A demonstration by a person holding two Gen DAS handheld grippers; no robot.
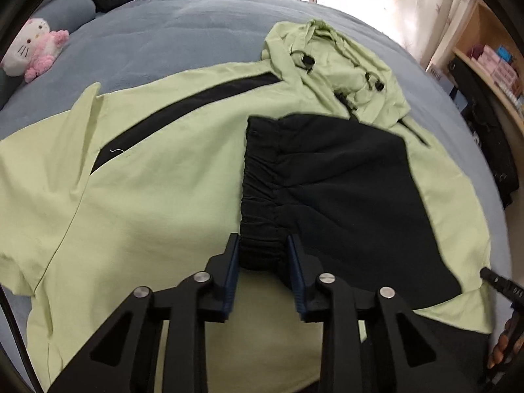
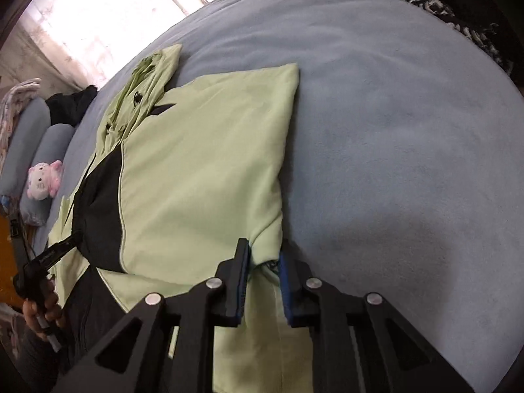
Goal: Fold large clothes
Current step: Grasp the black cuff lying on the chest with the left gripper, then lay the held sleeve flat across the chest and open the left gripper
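A light green hooded jacket (image 1: 157,196) with black panels is seen spread flat on a blue-grey bedspread (image 2: 393,114), its hood (image 1: 340,68) lying toward 1 o'clock in the left wrist view. The gathered black cuff (image 1: 262,229) is straddled by the spread fingers of the left gripper (image 1: 263,245). The folded green edge at 6 o'clock in the right wrist view is bracketed by the parted fingers of the right gripper (image 2: 263,255), and a pink plush toy (image 1: 36,49) is seen near the pillows.
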